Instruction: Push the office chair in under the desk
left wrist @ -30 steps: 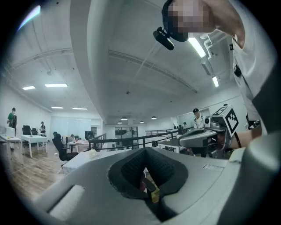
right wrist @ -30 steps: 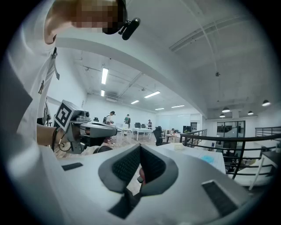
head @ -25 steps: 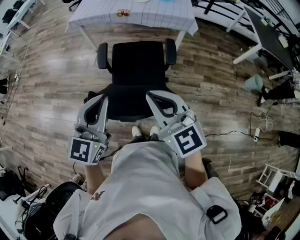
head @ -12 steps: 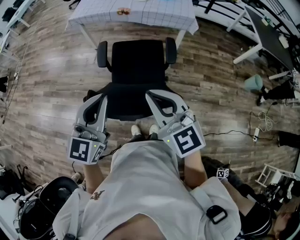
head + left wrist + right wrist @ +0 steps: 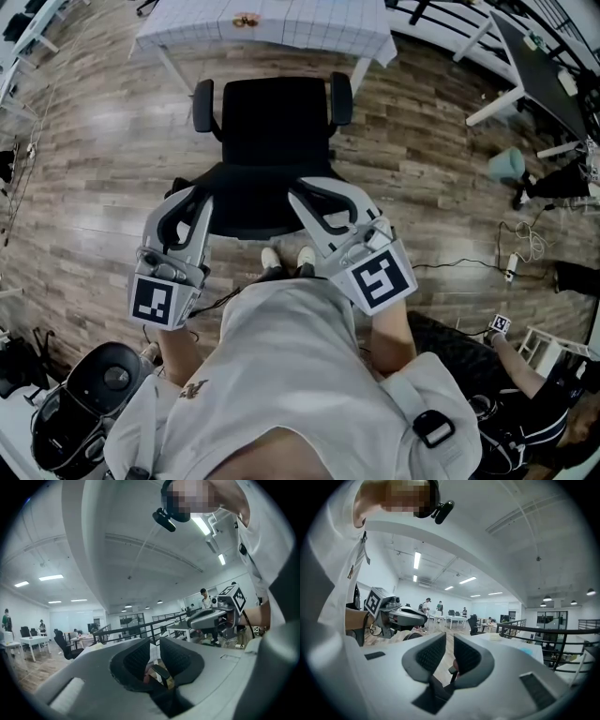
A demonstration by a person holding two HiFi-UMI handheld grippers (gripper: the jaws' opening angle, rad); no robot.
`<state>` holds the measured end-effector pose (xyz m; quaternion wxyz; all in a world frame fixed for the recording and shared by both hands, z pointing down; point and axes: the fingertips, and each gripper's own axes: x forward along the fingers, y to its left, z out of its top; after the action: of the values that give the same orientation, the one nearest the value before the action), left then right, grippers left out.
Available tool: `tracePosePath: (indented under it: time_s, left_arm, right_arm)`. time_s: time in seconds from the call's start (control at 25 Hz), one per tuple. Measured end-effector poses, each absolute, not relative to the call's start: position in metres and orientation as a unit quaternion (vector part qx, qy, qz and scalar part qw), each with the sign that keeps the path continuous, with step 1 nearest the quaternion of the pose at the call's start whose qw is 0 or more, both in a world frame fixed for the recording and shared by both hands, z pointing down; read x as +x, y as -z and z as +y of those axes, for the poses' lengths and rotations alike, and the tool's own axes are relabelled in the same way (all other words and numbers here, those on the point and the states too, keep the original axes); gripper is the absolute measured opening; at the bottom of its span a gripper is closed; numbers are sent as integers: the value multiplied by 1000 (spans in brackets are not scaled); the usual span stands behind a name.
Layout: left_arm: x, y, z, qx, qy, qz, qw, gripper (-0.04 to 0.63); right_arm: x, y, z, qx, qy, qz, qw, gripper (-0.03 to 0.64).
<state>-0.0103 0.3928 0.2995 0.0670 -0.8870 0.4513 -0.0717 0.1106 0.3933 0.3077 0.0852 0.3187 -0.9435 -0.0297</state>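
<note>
The chair (image 5: 277,122) stands at 12 o'clock, short of the desk (image 5: 314,33) beyond it on that same line; left hand-held gripper (image 5: 154,644) and right hand-held gripper (image 5: 449,641), equally near its backrest (image 5: 253,211), have jaws just opened to narrow gaps, holding nothing.

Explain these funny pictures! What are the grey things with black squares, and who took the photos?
A person wears a camera on the head; one picture looks down from there. Each hand holds a grey pinching tool: the left gripper and the right gripper. The cubes with squares are part of them. The other two pictures come from little cameras riding on the grippers, looking along their jaws. Both pairs of jaws have just been opening a little, and they pinch nothing. Their tips are by the back of a black chair, which stands before the desk, not pushed under yet.
</note>
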Motion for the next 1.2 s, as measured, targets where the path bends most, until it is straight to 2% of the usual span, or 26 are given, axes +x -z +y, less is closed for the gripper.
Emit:
tracePosePath:
  time_s: [0.08,0.12,0.24,0.32,0.44,0.52,0.84,0.92,1.2]
  left_arm:
    - [-10,-301,394,-889,86,443,76,89]
    - [-9,-302,396,-891,93,438,80,109]
    - [-7,-304,402,-897,109,418,95,147]
    - [-6,-306,406,-902,124,400,106,161]
    - [-5,-310,412,-909,153,369,118,208]
    - [-4,-312,417,-915,167,346,123,248]
    - [-2,-337,422,-917,228,307,112,340]
    - [1,-344,421,-917,239,301,107,365]
    - [10,-360,418,-925,240,281,89,402]
  right_arm:
    - [109,-309,395,310,35,-946,91,72]
    - [108,-310,396,304,39,-947,95,124]
    - [106,-311,402,287,59,-950,108,135]
    - [104,-312,406,269,77,-953,118,206]
    - [102,-312,411,243,97,-956,135,213]
    - [101,-317,416,225,102,-957,153,264]
    - [98,-338,420,194,107,-954,202,295]
    - [96,-343,421,183,107,-954,214,342]
    - [88,-363,422,158,87,-956,231,380]
